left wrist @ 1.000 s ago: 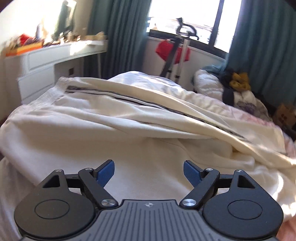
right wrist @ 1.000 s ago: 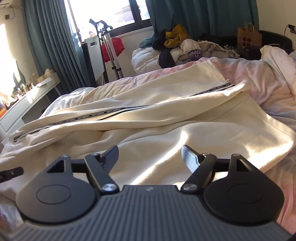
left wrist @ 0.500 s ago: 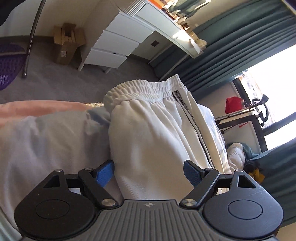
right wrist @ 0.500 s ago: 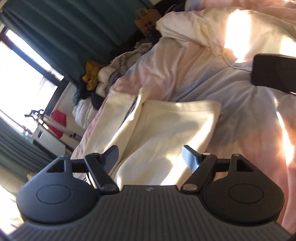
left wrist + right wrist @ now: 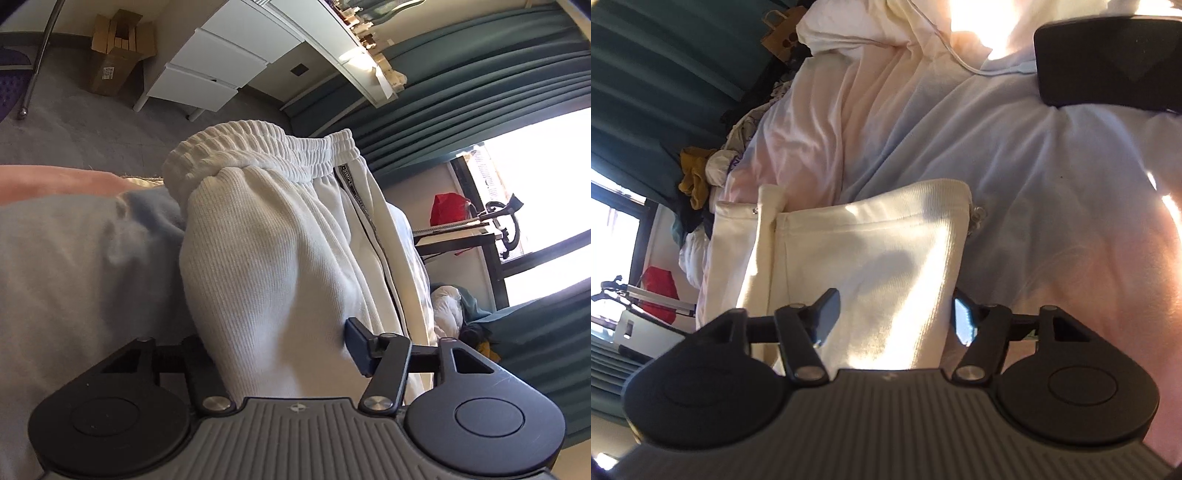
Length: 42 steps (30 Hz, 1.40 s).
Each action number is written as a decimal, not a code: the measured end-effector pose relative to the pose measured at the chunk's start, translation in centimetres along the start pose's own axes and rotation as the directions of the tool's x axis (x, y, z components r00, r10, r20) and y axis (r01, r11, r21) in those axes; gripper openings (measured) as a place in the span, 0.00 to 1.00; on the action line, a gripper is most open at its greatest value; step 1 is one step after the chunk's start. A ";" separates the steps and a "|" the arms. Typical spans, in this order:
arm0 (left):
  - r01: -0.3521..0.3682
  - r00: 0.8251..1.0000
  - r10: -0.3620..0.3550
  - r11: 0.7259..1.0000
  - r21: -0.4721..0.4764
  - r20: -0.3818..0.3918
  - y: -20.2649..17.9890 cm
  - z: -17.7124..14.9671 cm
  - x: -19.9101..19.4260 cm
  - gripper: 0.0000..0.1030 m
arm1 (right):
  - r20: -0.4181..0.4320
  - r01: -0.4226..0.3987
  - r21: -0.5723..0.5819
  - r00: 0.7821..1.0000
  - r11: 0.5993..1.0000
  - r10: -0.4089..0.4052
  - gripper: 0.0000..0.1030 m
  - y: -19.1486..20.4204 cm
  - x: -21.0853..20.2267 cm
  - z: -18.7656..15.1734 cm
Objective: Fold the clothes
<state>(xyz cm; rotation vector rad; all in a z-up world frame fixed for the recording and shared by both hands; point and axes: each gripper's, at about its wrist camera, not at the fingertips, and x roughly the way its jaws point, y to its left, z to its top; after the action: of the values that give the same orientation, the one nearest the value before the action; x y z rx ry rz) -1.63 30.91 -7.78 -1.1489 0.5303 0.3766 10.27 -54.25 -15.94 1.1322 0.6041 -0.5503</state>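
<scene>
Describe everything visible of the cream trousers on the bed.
The trousers are cream ribbed knit, thick and soft-looking, with a gathered elastic waistband and a dark lettered stripe down the side. They lie lengthwise on the pale bedding, legs together. The left tool straddles a bulging fold near the waist; the right tool straddles the leg close to the hem. Both are open, with fabric between the fingers. Sunlight patches fall across the hem end.
</scene>
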 end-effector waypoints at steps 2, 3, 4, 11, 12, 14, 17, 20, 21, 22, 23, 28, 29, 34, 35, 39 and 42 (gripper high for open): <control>0.006 1.000 -0.006 1.000 0.004 0.003 0.0 -0.1 0.1 0.39 | 0.022 0.030 -0.025 0.999 0.999 -0.030 0.14 0.4 0.4 -0.5; 0.023 1.000 -0.023 1.000 0.017 0.009 -0.1 0.0 0.1 0.35 | 0.035 0.026 -0.036 0.999 0.999 -0.025 0.10 0.6 0.3 -0.5; 0.032 0.999 -0.033 0.999 0.027 0.015 -0.3 0.1 0.1 0.25 | 0.050 0.017 -0.043 0.999 0.999 -0.015 0.10 0.8 0.0 -0.5; 0.080 0.995 -0.083 0.995 0.063 0.053 -1.6 0.1 -1.6 0.10 | 0.150 -0.142 -0.001 0.979 0.990 0.140 0.08 0.8 -4.3 -0.1; 0.086 0.994 -0.089 0.994 0.062 0.060 -1.8 0.0 -2.3 0.10 | 0.163 -0.162 0.008 0.974 0.987 0.158 0.08 0.7 -5.1 -0.1; 0.100 0.993 -0.102 0.994 0.045 0.055 -1.9 0.2 -3.4 0.09 | 0.195 -0.195 0.031 0.963 0.980 0.186 0.08 0.2 -6.8 0.2; 0.124 0.992 -0.124 0.992 -0.004 0.025 -1.7 0.7 -4.5 0.09 | 0.235 -0.222 0.045 0.950 0.974 0.206 0.08 -0.4 -8.7 1.0; 0.125 0.992 -0.125 0.992 -0.017 0.000 -2.8 1.7 -4.4 0.09 | 0.241 -0.229 0.037 0.947 0.973 0.213 0.08 -0.4 -9.3 2.2; 0.122 0.992 -0.123 0.992 -0.015 -0.008 -3.4 2.1 -4.1 0.09 | 0.236 -0.231 0.033 0.947 0.972 0.217 0.08 0.0 -9.2 2.6; 0.119 0.993 -0.120 0.993 -0.014 -0.016 -4.0 2.6 -3.8 0.09 | 0.230 -0.233 0.028 0.948 0.972 0.221 0.08 0.4 -9.1 2.9; 0.116 0.993 -0.117 0.993 -0.013 -0.024 -4.5 3.0 -3.6 0.09 | 0.226 -0.235 0.017 0.948 0.972 0.225 0.08 1.1 -9.0 3.3; 0.097 0.993 -0.096 0.995 0.004 -0.069 -8.5 5.7 -0.8 0.09 | 0.190 -0.256 -0.079 0.945 0.964 0.266 0.08 7.7 -6.5 5.5; 0.090 0.993 -0.089 0.996 0.012 -0.076 -9.7 6.4 0.3 0.09 | 0.185 -0.260 -0.096 0.944 0.961 0.274 0.08 9.3 -5.7 6.1; 0.018 0.996 -0.012 0.998 0.067 -0.088 -14.4 8.6 8.1 0.09 | 0.187 -0.220 -0.241 0.945 0.945 0.267 0.08 18.1 0.4 7.1; 0.001 0.996 0.006 0.997 0.079 -0.089 -15.3 9.0 9.8 0.10 | 0.187 -0.207 -0.262 0.947 0.943 0.260 0.08 19.6 2.0 7.1; -0.063 0.993 0.075 0.990 0.127 -0.092 -18.9 10.5 16.5 0.10 | 0.182 -0.150 -0.319 0.959 0.936 0.216 0.08 24.2 9.2 7.2; -0.129 0.985 0.146 0.978 0.166 -0.094 -19.3 10.6 21.2 0.10 | 0.179 -0.097 -0.402 0.967 0.910 0.182 0.08 26.5 14.3 6.4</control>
<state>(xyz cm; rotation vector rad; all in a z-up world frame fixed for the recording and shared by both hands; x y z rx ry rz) 28.26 33.91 -2.13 -0.9840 0.7227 0.3867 39.56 -53.00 -6.46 0.7183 0.4168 -0.3968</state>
